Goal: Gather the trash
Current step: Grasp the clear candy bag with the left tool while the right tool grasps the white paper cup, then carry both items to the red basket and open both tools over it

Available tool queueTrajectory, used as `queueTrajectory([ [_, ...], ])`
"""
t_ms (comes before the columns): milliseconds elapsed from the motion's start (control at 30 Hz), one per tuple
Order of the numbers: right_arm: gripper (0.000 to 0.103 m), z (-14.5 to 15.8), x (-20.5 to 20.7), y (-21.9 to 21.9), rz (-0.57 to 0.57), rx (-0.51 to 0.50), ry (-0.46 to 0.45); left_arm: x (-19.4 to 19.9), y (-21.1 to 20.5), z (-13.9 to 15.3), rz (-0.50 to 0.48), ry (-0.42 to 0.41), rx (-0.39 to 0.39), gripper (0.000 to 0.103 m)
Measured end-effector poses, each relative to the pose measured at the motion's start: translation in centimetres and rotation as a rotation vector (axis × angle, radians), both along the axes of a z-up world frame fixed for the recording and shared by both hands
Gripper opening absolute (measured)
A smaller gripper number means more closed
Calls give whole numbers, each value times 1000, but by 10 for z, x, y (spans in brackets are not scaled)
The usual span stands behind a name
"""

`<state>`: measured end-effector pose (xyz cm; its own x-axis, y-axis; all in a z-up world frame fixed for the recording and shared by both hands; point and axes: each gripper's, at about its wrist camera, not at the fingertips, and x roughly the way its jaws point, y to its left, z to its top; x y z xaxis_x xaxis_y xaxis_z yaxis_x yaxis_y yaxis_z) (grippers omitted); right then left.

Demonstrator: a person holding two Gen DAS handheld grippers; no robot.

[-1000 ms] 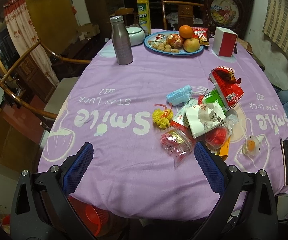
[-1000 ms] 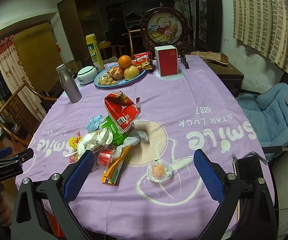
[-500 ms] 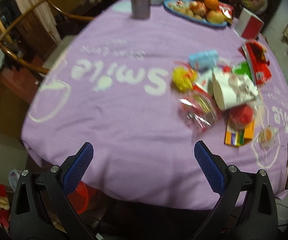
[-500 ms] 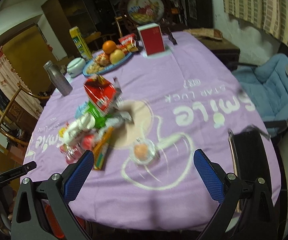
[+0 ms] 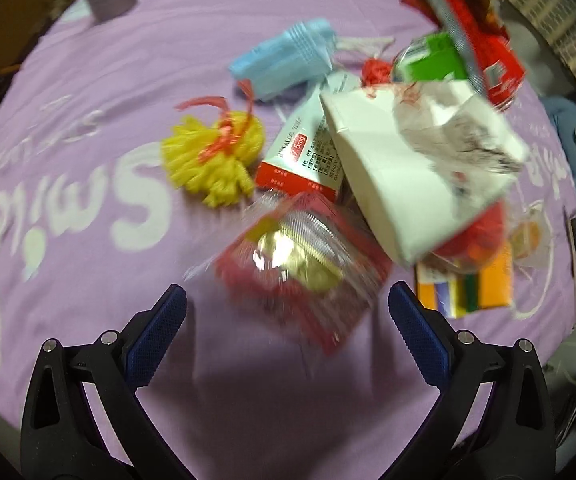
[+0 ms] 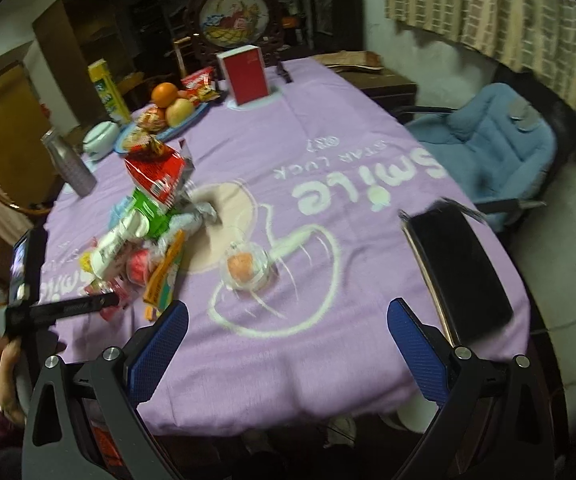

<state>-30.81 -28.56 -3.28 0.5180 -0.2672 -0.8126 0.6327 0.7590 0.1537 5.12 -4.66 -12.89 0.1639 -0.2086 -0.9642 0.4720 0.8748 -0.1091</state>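
Left wrist view, red wrapper [image 5: 304, 264] just ahead between spread fingers [image 5: 156, 336], untouched.

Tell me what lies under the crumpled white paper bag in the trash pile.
Under the white paper bag show a red-and-white medicine box, something red and round and an orange packet. Anything deeper is covered.

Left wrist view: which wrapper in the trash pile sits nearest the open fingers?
The clear crinkly wrapper with red edges and a gold foil disc inside, right ahead between the left gripper fingertips. The white paper bag and red snack bag lie farther back.
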Motion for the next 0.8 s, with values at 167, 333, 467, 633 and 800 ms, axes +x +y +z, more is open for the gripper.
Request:
queueTrajectory([
  [167,98,1,-2,18,-24,-33,59,10,20,4,-29,-32,-108,78],
  [333,98,0,29,20,67,-17,62,11,65,24,26,-44,-175,66],
  [467,98,-11,81,22,227,65,40,-1,103,44,87,-91,-155,66],
  [633,98,-27,150,36,419,122,40,-27,141,70,217,-168,-91,66],
  [800,98,-48,204,56,578,97,69,-61,186,91,414,-212,-27,66],
])
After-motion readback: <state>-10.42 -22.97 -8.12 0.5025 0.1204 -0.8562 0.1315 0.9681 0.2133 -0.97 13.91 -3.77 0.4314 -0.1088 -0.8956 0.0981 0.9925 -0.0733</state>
